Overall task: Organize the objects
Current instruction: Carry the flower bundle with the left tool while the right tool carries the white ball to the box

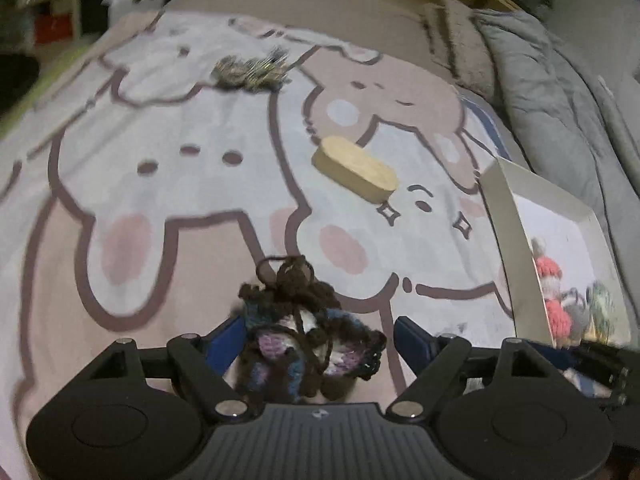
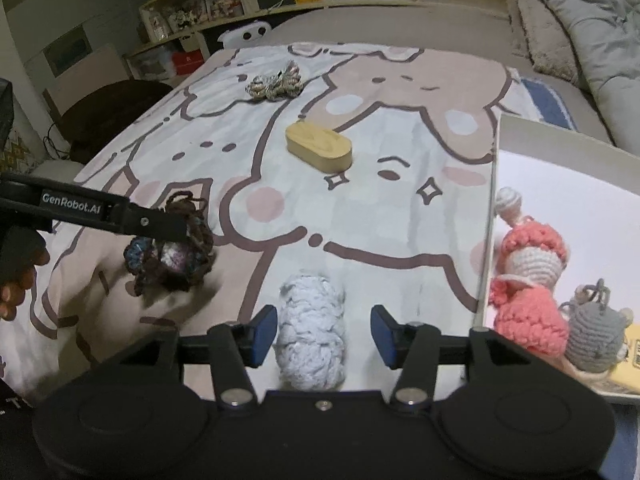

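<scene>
My left gripper [image 1: 320, 338] stands open around a dark brown, blue and purple crochet piece [image 1: 308, 332] that lies on the cartoon blanket [image 1: 180, 200]; its right pad is clear of the yarn. The right wrist view shows that same gripper [image 2: 160, 228] over the dark piece [image 2: 172, 256]. A pale blue yarn skein [image 2: 312, 336] lies on the blanket between the blue pads of my right gripper [image 2: 324, 334], which is open, with a gap on the skein's right side.
A white box [image 2: 560, 200] at the right holds a pink crochet doll [image 2: 528, 280] and a grey crochet bear [image 2: 596, 336]. An oval wooden box [image 2: 320, 146] and a glittery yarn bundle [image 2: 276, 82] lie farther up the blanket. Grey bedding [image 2: 592, 40] is piled at the far right.
</scene>
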The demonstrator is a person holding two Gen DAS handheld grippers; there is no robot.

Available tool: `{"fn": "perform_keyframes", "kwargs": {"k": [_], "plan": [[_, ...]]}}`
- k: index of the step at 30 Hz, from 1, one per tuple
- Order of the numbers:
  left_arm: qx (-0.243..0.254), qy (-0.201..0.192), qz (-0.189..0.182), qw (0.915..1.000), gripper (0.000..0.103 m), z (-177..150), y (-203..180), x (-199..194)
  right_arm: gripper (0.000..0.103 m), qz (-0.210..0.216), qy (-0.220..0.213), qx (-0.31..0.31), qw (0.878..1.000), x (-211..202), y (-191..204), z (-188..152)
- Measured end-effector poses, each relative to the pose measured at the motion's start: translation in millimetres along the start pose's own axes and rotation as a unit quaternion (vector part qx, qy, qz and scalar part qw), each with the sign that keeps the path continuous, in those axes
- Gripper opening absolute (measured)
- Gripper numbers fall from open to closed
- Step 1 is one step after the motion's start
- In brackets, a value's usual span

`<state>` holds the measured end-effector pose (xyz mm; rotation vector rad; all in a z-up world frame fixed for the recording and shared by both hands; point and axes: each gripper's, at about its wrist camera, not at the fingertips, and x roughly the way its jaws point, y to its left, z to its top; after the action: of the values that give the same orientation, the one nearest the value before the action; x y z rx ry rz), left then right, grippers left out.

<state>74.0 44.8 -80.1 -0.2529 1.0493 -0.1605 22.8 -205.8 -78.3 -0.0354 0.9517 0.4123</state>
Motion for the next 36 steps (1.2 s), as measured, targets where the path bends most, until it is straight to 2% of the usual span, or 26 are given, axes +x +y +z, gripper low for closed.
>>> {"fn": "perform_keyframes", "kwargs": {"k": [3, 6, 9, 12, 20, 23, 27, 36], "plan": [[-0.044, 0.005, 0.008, 0.999, 0.082, -3.7, 2.8, 7.6, 0.053, 0.008, 0.012, -0.005, 1.0, 5.7, 0.4, 0.0], [-0.062, 0.009, 0.014, 0.998, 0.08, -6.4, 4.2, 13.4, 0.051, 0.024, 0.022, -0.011, 0.999, 10.5, 3.2, -1.5], [-0.084, 0.018, 0.016, 0.9962, 0.074, -10.2, 6.9, 20.6, 0.046, 0.026, 0.031, -0.018, 0.999, 16.3, 6.7, -1.8], [-0.093, 0.016, 0.033, 0.995, 0.063, -12.0, 8.1, 23.4, 0.044, 0.023, 0.038, -0.02, 0.999, 22.5, 7.5, -1.6], [-0.093, 0.007, 0.035, 0.995, 0.051, -14.3, 9.6, 20.1, 0.041, 0.012, 0.06, -0.013, 0.998, 36.3, 2.2, -2.4], [-0.087, -0.005, 0.023, 0.9959, 0.05, -13.2, 7.6, 13.7, 0.037, 0.012, 0.044, -0.002, 0.999, 29.5, -0.6, 1.5], [-0.06, -0.032, 0.029, 0.9972, 0.05, -10.0, -3.2, 2.0, 0.037, 0.007, 0.011, 0.026, 1.0, 15.8, -10.4, 7.7], [-0.015, -0.091, 0.006, 0.9957, 0.05, 0.5, -29.5, -26.7, 0.037, -0.006, -0.069, 0.082, 0.994, -19.8, -27.9, 28.1]]}}
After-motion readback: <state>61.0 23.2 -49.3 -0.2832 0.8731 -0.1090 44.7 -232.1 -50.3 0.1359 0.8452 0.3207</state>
